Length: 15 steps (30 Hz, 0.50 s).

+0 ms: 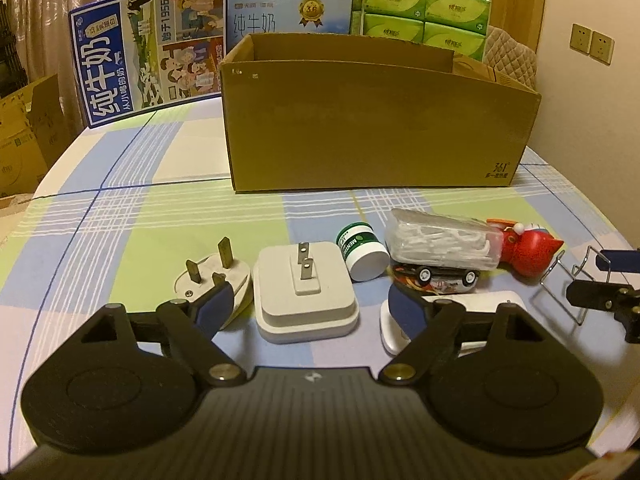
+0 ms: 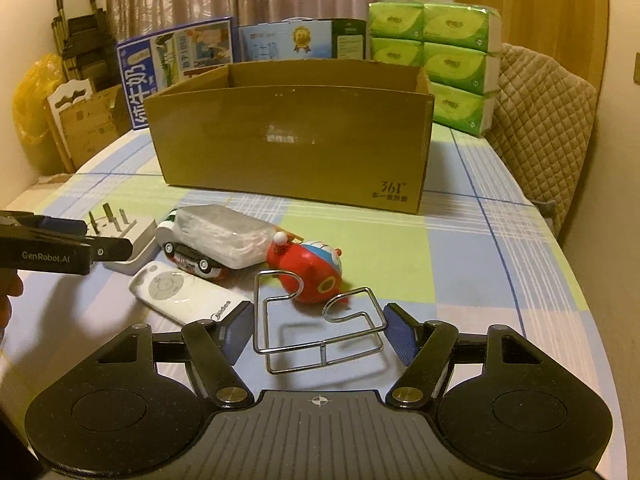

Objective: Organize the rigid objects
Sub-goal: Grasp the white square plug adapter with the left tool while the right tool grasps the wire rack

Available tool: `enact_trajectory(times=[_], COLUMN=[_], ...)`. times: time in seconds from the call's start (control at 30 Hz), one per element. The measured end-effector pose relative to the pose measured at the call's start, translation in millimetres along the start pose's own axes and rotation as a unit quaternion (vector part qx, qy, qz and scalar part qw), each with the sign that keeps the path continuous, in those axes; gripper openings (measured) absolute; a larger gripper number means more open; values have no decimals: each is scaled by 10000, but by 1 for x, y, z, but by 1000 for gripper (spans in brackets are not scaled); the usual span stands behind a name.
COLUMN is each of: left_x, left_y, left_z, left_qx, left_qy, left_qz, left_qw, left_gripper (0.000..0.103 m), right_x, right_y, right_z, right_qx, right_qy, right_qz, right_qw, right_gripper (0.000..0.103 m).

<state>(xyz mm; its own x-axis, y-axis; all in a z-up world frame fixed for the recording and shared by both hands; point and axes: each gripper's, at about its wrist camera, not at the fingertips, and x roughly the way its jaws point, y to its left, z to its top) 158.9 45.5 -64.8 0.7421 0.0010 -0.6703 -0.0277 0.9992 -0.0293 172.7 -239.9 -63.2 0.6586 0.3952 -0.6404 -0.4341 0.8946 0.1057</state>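
An open cardboard box (image 1: 376,128) stands mid-table; it also shows in the right wrist view (image 2: 292,140). In front lie a white square charger (image 1: 306,294), a round three-pin plug (image 1: 212,276), a green-labelled jar (image 1: 362,250), a clear pack of floss picks (image 1: 444,240) on a toy car (image 1: 436,278), a red toy (image 1: 528,250) and a white remote (image 2: 184,294). My left gripper (image 1: 312,308) is open around the charger. My right gripper (image 2: 320,334) is open around a wire holder (image 2: 320,328).
Milk cartons (image 1: 148,52) and green tissue packs (image 1: 426,12) stand behind the box. A quilted chair (image 2: 540,120) is at the right edge. Cardboard boxes (image 1: 24,136) sit off the table at left. The checked tablecloth (image 2: 480,264) is bare at right.
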Motion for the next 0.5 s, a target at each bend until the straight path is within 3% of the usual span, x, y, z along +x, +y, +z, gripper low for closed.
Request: enact_trajectory(times=[0.3, 0.5], left_x=[20, 22], left_y=[-1, -12], left_z=[7, 5], left_qx=[-75, 255], left_qy=[96, 185], left_qz=[143, 392], left_qw=[9998, 9987], left_gripper=[74, 74], right_x=[3, 3], right_y=[0, -2], right_z=[1, 3], right_qx=[72, 130], right_qy=[19, 12], right_qz=[-25, -35], right_qw=[10000, 9999], right_gripper=[67, 67])
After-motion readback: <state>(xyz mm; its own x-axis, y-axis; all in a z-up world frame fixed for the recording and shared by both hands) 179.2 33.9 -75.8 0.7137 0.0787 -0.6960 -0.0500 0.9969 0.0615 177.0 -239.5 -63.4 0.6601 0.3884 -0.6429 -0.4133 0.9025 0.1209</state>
